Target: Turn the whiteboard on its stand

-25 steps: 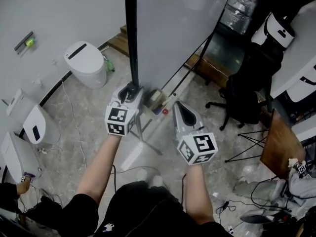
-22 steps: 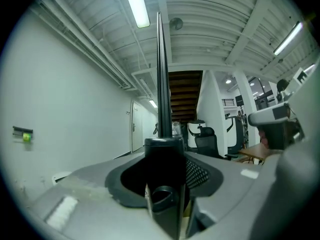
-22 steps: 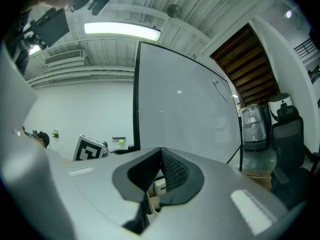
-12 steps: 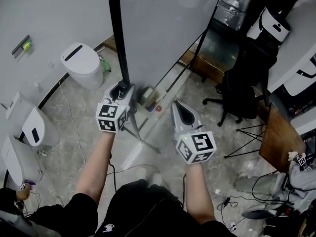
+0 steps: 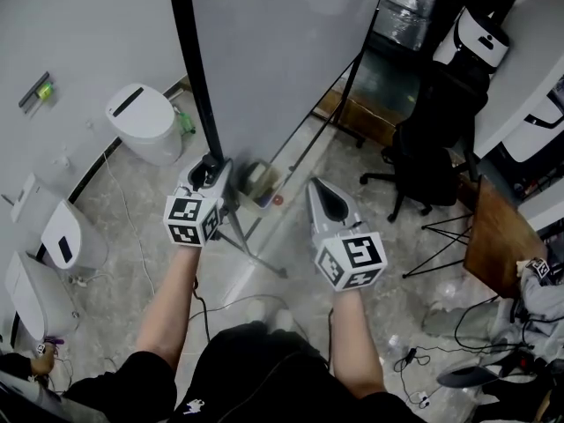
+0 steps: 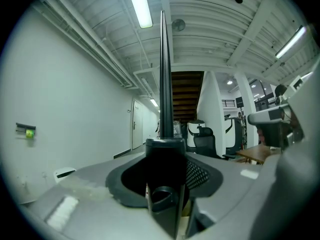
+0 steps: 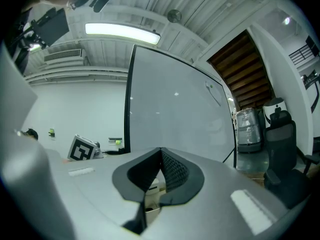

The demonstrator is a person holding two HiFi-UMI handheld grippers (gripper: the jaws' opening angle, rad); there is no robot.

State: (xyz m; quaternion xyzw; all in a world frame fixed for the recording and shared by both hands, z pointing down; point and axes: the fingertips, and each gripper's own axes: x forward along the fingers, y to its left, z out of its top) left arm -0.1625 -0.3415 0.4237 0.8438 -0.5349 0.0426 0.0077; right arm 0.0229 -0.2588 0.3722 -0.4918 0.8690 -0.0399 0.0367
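Left gripper (image 5: 211, 166) clamps whiteboard (image 5: 273, 60); right gripper (image 5: 316, 188) closed.

**What you can't make out here**

The whiteboard (image 5: 273, 51) runs off the head view's top edge, so its upper part is gone. Its black frame covers the tips of the left tool (image 5: 208, 167) there. The bits in the tray (image 5: 256, 199) underneath are too small to identify.

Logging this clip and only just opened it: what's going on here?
A person with a gripper in each hand stands at a whiteboard on a stand. The left gripper is clamped on the board's black side frame, low down. The right gripper is shut and empty, short of the board and not touching it. Only the left hand has hold of the board.
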